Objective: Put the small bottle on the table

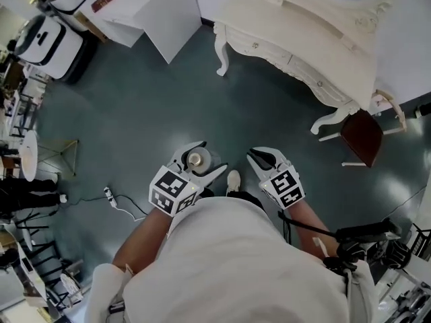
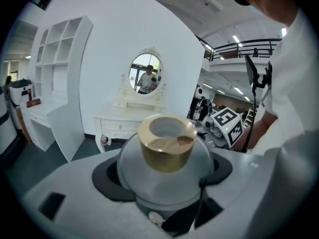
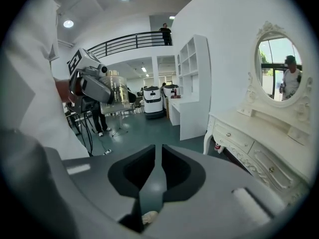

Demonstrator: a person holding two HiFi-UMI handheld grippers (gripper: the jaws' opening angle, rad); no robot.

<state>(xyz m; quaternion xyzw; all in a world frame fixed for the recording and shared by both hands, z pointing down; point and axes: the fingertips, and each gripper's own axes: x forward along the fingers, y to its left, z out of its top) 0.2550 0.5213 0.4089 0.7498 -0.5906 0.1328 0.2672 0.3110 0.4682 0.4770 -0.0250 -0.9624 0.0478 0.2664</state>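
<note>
The left gripper (image 1: 204, 161) has its jaws spread wide and clamped on the bottle (image 2: 166, 151). The dark pads press the round frosted body from both sides, and the gold cap (image 2: 165, 147) stands up clear of them. In the head view the bottle sits upright in that grip, above the grey floor (image 1: 135, 113) just in front of the person and well apart from the table (image 1: 296, 39). Just to its right, the right gripper (image 1: 259, 157) is clenched: its own view shows the two jaws meeting along one seam with nothing between them. It touches neither the bottle nor the left gripper.
</note>
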